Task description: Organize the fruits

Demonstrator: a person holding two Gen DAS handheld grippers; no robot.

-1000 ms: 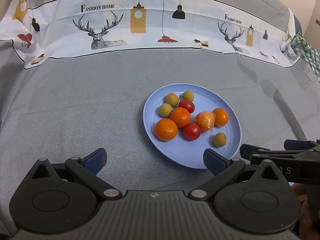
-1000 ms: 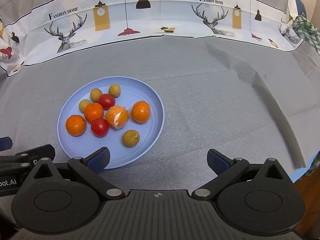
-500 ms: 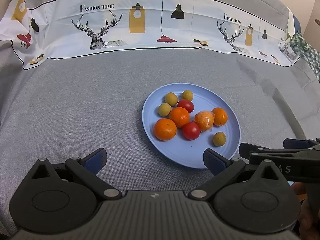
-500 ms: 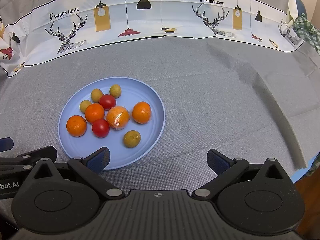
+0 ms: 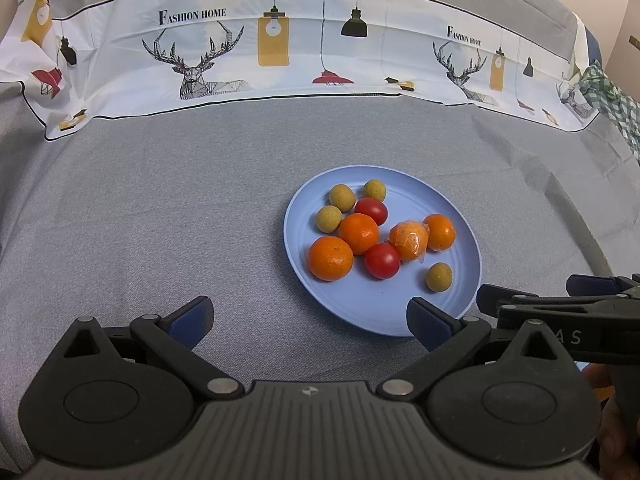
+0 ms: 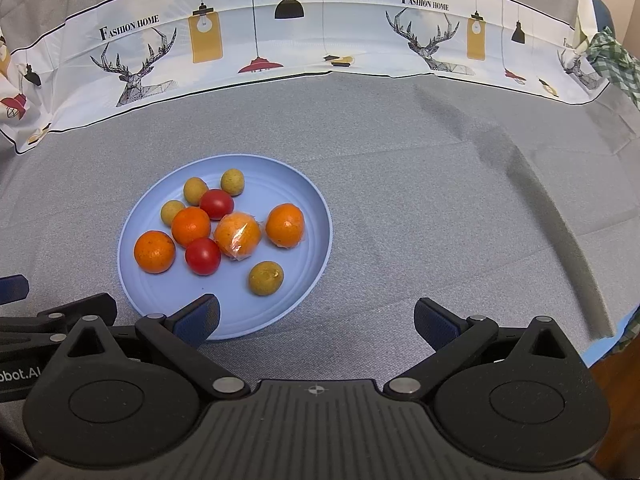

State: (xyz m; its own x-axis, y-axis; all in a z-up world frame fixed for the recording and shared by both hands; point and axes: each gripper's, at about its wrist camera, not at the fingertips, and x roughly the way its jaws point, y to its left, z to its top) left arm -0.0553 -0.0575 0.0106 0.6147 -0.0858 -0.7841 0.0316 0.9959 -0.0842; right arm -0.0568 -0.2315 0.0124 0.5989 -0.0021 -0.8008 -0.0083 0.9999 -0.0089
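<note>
A light blue plate (image 5: 460,300) (image 6: 304,216) lies on the grey cloth and holds several fruits: oranges (image 5: 330,258) (image 6: 154,251), one orange in clear wrap (image 5: 409,241) (image 6: 237,235), two red tomatoes (image 5: 382,261) (image 6: 203,256) and small yellow-green fruits (image 5: 439,277) (image 6: 266,278). My left gripper (image 5: 308,318) is open and empty, just short of the plate's near left edge. My right gripper (image 6: 316,318) is open and empty, near the plate's near right edge. Each gripper shows at the side of the other's view.
A grey cloth (image 5: 160,208) covers the table. A white printed band with deer and lamps (image 5: 280,48) (image 6: 320,32) runs along the back. A green checked cloth (image 5: 612,104) lies at the far right. The table edge drops off at the right (image 6: 600,344).
Both grippers have crept slightly forward toward the plate. The fruits have not moved.
</note>
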